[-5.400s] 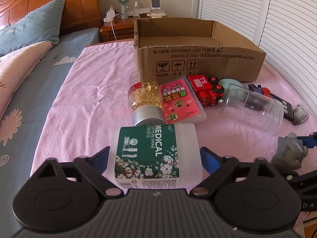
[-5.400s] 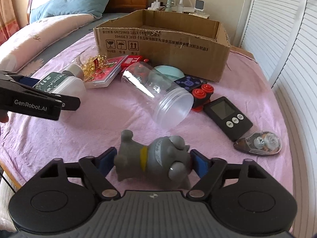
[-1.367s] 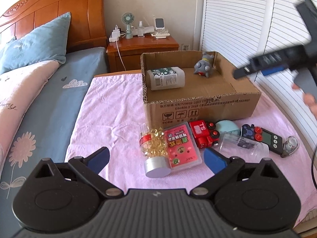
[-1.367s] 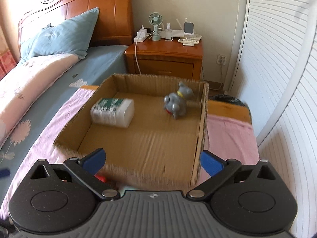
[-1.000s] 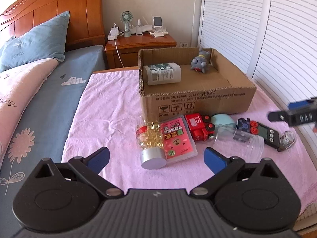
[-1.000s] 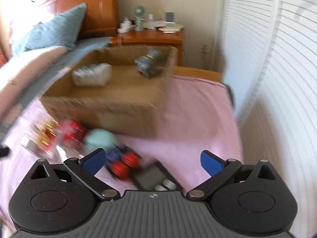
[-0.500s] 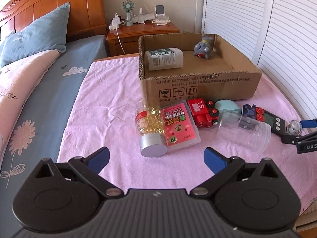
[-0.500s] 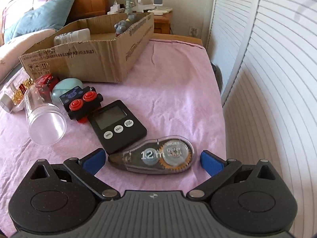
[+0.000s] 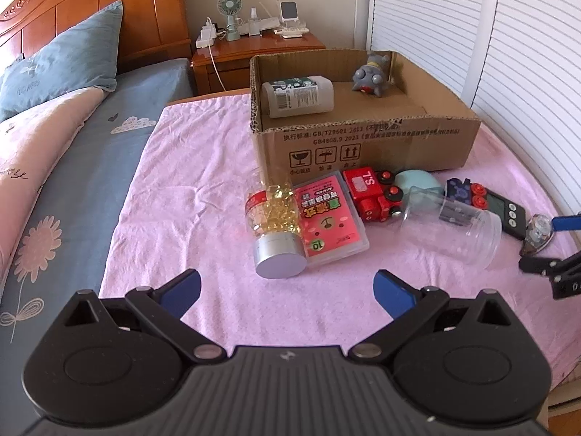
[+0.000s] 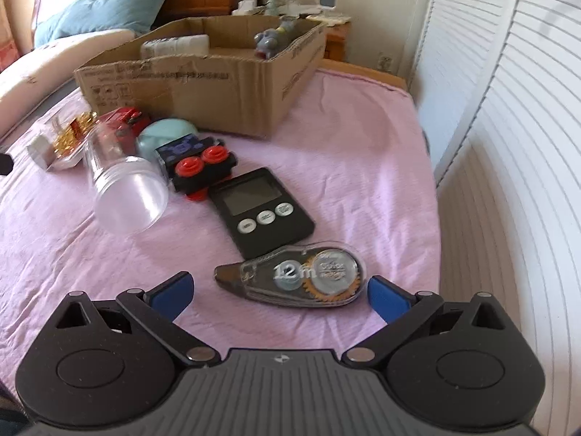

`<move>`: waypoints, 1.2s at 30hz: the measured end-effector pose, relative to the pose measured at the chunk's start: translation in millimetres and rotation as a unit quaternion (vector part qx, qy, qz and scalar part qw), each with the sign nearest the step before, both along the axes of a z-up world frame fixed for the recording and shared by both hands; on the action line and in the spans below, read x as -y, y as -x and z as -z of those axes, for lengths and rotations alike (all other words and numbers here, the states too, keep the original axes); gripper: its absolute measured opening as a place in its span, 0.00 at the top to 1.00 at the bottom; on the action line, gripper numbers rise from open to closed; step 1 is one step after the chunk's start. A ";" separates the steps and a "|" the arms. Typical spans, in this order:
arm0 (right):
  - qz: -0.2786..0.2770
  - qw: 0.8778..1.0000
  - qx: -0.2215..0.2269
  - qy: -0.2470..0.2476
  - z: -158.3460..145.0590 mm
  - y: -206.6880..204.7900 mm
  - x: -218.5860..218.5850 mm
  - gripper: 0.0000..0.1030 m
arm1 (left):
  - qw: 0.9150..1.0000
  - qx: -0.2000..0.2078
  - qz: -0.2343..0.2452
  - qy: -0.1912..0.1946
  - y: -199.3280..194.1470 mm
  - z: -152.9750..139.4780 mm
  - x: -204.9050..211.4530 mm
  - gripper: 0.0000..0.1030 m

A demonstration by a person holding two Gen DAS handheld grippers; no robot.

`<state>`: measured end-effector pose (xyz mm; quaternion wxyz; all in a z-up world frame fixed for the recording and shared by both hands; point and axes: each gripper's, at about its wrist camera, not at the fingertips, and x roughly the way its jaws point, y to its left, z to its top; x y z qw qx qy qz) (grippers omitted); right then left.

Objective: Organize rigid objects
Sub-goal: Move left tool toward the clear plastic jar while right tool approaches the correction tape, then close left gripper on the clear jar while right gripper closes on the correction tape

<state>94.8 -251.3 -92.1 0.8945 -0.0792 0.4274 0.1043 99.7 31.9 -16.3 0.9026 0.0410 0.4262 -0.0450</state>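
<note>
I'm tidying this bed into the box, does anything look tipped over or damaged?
Yes. The capsule bottle and the clear jar both lie on their sides on the pink sheet. The cardboard box has a ragged, torn front edge. Nothing has spilled.

The left gripper hovers low over the bed with its jaws spread wide and empty. The right gripper hangs near the bed's right edge, jaws likewise wide, gripping nothing.
</note>
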 end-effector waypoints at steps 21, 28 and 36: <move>-0.016 1.000 -0.004 -0.013 6.1 5.2 -23.8 0.00 | 0.998 -0.003 0.051 0.024 -7.5 2.3 16.4 0.02; -0.010 1.000 0.019 -0.018 9.4 13.8 -20.7 0.00 | 0.991 0.012 0.125 0.037 -8.6 0.8 55.1 0.02; -0.027 0.999 0.023 -0.020 9.2 22.1 -16.1 0.00 | 0.988 -0.004 0.149 0.049 -20.8 16.9 86.3 0.02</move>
